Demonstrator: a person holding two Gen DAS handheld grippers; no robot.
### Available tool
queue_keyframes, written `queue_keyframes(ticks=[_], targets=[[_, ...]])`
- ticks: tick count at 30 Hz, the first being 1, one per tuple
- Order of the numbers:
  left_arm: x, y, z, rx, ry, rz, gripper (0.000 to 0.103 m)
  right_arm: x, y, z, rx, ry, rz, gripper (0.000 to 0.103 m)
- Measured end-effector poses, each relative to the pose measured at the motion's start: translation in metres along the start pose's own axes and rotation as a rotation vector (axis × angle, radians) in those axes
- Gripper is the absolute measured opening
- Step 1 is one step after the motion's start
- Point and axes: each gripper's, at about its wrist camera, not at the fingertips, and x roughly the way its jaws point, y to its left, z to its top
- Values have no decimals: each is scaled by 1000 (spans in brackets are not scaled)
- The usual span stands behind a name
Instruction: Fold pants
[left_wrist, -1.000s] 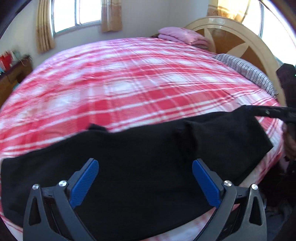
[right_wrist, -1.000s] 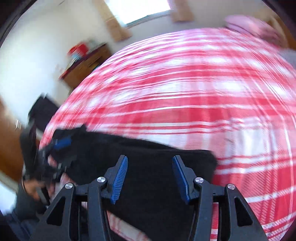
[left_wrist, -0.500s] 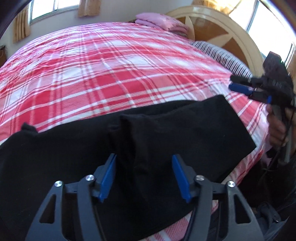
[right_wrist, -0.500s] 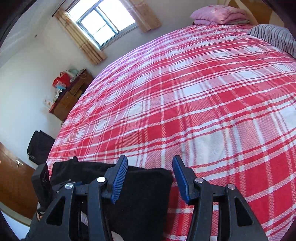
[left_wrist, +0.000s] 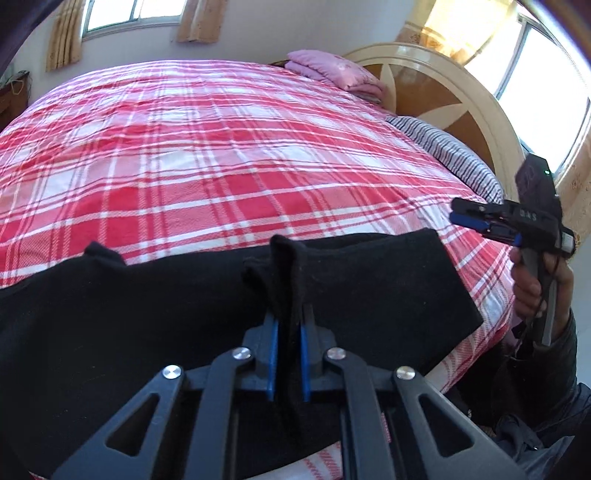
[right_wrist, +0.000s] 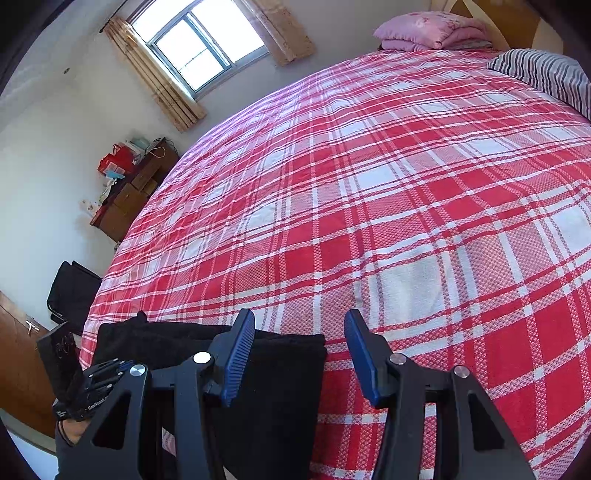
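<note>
Black pants (left_wrist: 129, 314) lie along the near edge of a bed with a red and white plaid cover (left_wrist: 221, 155). My left gripper (left_wrist: 288, 332) is shut on a raised fold of the pants near their middle. In the right wrist view the pants (right_wrist: 273, 387) lie at the lower left. My right gripper (right_wrist: 299, 354) is open and empty, just off the pants' right end above the cover. It also shows in the left wrist view (left_wrist: 480, 221), held in a hand at the right.
A folded pink blanket (left_wrist: 332, 72) and a striped pillow (left_wrist: 450, 155) lie by the wooden headboard (left_wrist: 443, 96). A wooden dresser (right_wrist: 129, 195) with clutter and a black bag (right_wrist: 72, 291) stand beyond the bed's far side.
My left gripper has closed on a fold of the pants. My right gripper has let go of the pants' end and drawn back to the right, staying open.
</note>
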Motion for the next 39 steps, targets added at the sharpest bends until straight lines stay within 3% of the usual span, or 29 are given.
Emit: queue_keyframes(ticks=[4, 6, 8, 11, 15, 17, 20, 23, 25, 29, 33, 39], targets=[[15, 9, -6, -21, 33, 14, 15, 1, 15, -5, -64, 38, 89, 53], [16, 11, -10, -22, 24, 32, 25, 8, 25, -13, -127, 99, 123, 53], [15, 11, -11, -16, 21, 27, 27, 26, 32, -24, -179, 190, 126, 53], [12, 7, -11, 12, 8, 59, 43, 46, 29, -35, -196, 215, 24, 53], [1, -4, -16, 99, -37, 176, 70, 32, 37, -35, -238, 187, 9, 53], [-3, -7, -20, 127, -42, 189, 77, 19, 43, -38, -244, 182, 63, 53], [3, -9, -26, 156, -8, 190, 79, 10, 54, -60, -307, 255, 161, 53], [17, -10, -30, 184, 29, 243, 85, 19, 57, -96, -405, 370, 135, 53], [19, -6, -31, 169, 31, 250, 95, 18, 53, -107, -440, 345, 131, 53], [15, -5, -29, 155, 32, 254, 96, 11, 54, -94, -391, 328, 142, 53], [15, -3, -29, 143, 32, 261, 96, 8, 74, -74, -415, 224, 106, 53], [10, 2, -28, 131, 23, 286, 96, 47, 116, -61, -490, 163, -31, 54]])
